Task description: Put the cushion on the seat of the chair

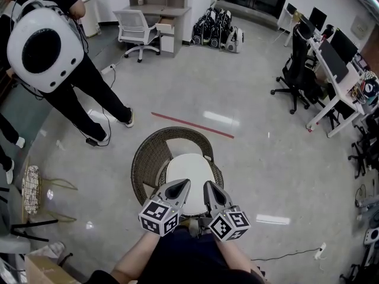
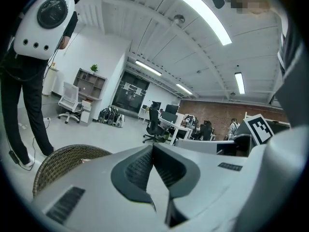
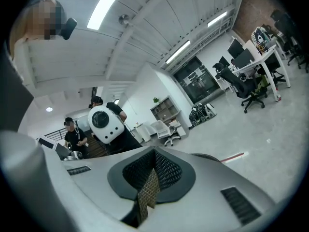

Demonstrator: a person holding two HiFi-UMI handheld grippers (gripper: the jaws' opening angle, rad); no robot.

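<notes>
- Left gripper [image 1: 183, 183]: jaws closed tip to tip with nothing between them, held over the near edge of the cushion [image 1: 188, 169].
- Right gripper [image 1: 208, 186]: jaws also closed at the tips and gripping nothing. Wicker weave shows through the gap behind them.
- Cushion: white, lying flat on the seat of the round wicker chair [image 1: 145, 155], just ahead of both grippers.
- The grippers sit side by side, near each other but apart.

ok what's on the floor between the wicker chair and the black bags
A red line crosses the otherwise bare floor between the wicker chair and the black bags, seen in the head view.
</notes>
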